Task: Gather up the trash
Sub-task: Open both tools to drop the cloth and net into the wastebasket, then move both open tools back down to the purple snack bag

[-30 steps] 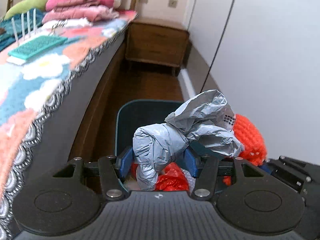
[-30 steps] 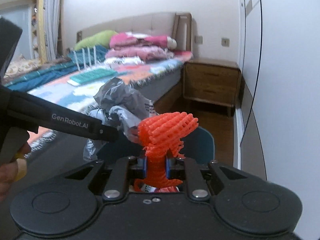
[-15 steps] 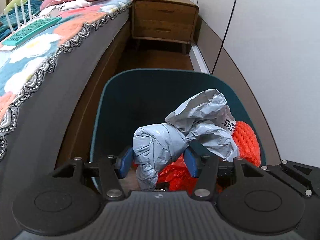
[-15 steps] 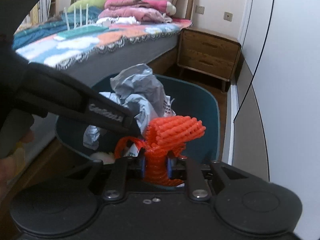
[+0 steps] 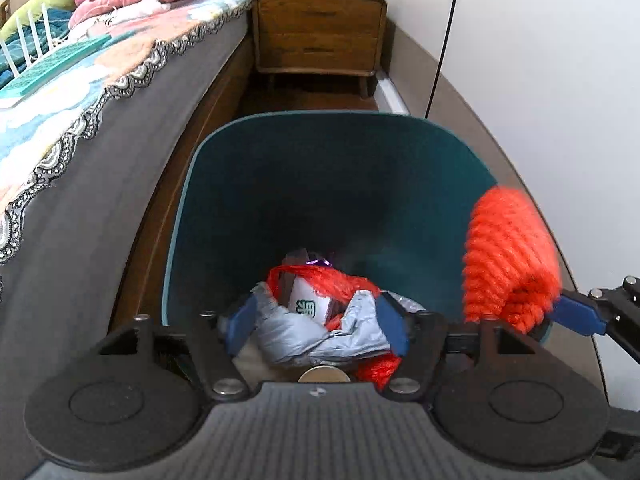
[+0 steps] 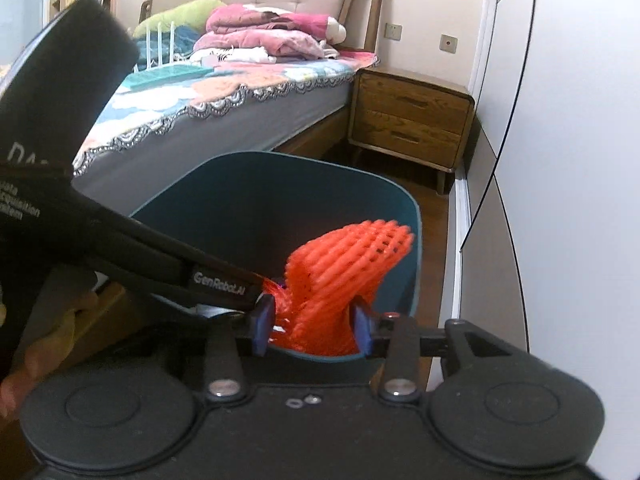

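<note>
1. The crumpled grey plastic bag (image 5: 320, 338) that sat pinched and raised between my left gripper's fingers half a second ago now lies low in the teal trash bin (image 5: 240, 208), on top of red netting (image 5: 332, 282) and a small white packet (image 5: 310, 306).
2. My left gripper (image 5: 318, 326) has just been opening. Its blue pads stand on either side of the grey bag, which seems to rest on the trash below and not in a grip.
3. The orange foam net sleeve (image 6: 340, 276) was squeezed thin by my right gripper half a second ago. It now looks fuller, puffed out between the pads.
4. My right gripper (image 6: 314, 324) has just been opening and is partly open. The sleeve stands upright between its blue fingers (image 6: 264, 322). Its sides seem to touch both pads, but I cannot tell whether they press on it.
5. The sleeve hangs over the near right part of the bin's mouth, its top leaning toward the far rim. In the left view it appears blurred at the bin's right edge (image 5: 508, 264).
6. The left tool's black body crosses the right view from the left, ending just beside the sleeve. A person's hand (image 6: 36, 344) holds it at the frame's left edge.
7. The bin stands on a wooden floor between a bed (image 6: 224, 92) with a patterned cover and a white wardrobe wall (image 6: 580, 160). A wooden nightstand (image 6: 412, 120) stands beyond.
</note>
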Tool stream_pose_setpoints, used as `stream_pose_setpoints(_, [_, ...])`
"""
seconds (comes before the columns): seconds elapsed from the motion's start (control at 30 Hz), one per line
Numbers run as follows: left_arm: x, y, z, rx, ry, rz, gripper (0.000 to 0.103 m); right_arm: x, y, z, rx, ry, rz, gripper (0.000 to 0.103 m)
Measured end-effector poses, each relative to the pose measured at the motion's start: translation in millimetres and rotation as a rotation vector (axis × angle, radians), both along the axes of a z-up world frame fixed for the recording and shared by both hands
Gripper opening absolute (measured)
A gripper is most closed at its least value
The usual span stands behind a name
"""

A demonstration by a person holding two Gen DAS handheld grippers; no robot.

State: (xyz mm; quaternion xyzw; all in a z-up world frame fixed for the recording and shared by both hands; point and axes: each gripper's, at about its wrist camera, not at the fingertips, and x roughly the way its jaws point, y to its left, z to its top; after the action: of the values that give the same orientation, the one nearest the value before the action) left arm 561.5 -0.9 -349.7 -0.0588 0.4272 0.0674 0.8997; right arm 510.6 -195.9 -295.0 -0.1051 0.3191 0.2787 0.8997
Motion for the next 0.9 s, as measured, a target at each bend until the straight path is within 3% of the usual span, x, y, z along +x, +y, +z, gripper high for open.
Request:
stream_pose_setpoints(0.1, [-9.3, 2.1, 2.6, -0.018, -0.036, -0.012, 0.070, -3.7, -13.8, 3.7, 0.053, 0.005, 0.007, 0.051])
stream_pose_setpoints(0.17, [-14.8, 3.7, 4.0, -0.019, -0.055, -0.030, 0.071, -4.0, -22.2, 3.9, 0.066, -0.002, 0.013, 0.069])
stream_pose_setpoints(0.27, [-27.6, 5.1, 11.1, -0.005, -0.098, -0.036, 0.077, -8.4, -37.6, 8.8, 0.107, -0.008, 0.006, 0.071])
stream_pose_setpoints(0.4, [-59.1, 12.7, 20.4, -0.063, -0.194, -0.042, 0.078, -29.6, -68.5, 12.8, 0.267, 0.002, 0.016, 0.077])
stream_pose_setpoints(0.5, [-84.4, 15.4, 21.5, -0.088, -0.256, -0.056, 0.082, -46.8, -81.4, 1.6, 0.284, 0.003, 0.022, 0.085])
stream_pose_setpoints(0.63, [-114.3, 16.8, 9.1, -0.089, -0.284, -0.053, 0.082, -62.8, -86.1, -34.0, 0.219, 0.051, 0.039, 0.085])
stream_pose_setpoints(0.9, [-141.1, 34.6, -50.4, -0.112, -0.186, 0.006, 0.083, -57.6, -76.6, -159.2, 0.094, 0.332, 0.031, 0.091])
